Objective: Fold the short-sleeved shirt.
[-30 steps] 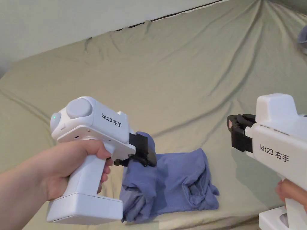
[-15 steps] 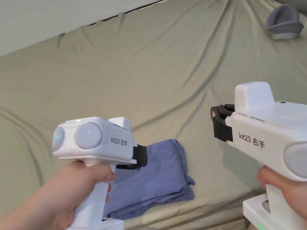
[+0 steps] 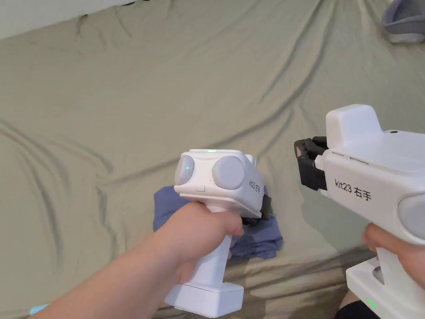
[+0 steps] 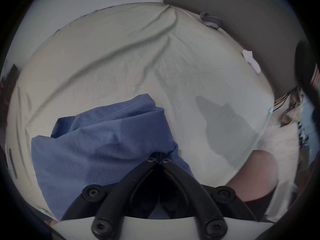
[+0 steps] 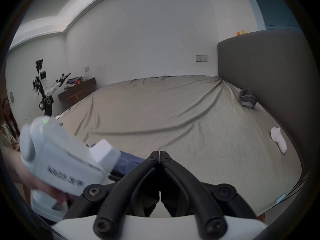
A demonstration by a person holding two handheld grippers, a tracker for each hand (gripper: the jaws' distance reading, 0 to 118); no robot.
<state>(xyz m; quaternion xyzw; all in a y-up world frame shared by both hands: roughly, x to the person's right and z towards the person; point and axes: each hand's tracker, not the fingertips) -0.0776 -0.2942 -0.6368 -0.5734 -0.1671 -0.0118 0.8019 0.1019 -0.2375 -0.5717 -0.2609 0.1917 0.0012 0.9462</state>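
The blue short-sleeved shirt (image 3: 259, 243) lies folded in a compact bundle on the olive bed sheet (image 3: 166, 104), close to the bed's front edge. My left gripper (image 3: 266, 207) hovers over the shirt's right part, its white body hiding much of the cloth. In the left gripper view its jaws are shut, tips (image 4: 159, 155) at the right edge of the shirt (image 4: 97, 146); I cannot tell if cloth is pinched. My right gripper (image 3: 302, 157) is held in the air to the right of the shirt, shut and holding nothing (image 5: 159, 152).
A grey slipper-like object (image 3: 404, 18) lies at the bed's far right, near the grey headboard (image 5: 268, 67). A white object (image 5: 278, 139) lies on the sheet by the headboard. A person (image 5: 7, 119) and a robot (image 5: 43, 88) stand beyond the bed's left side.
The left gripper lowered the raised fold it held a second ago and moved right across the shirt, which now lies flatter. The head camera shifted; the right gripper stayed shut in the air.
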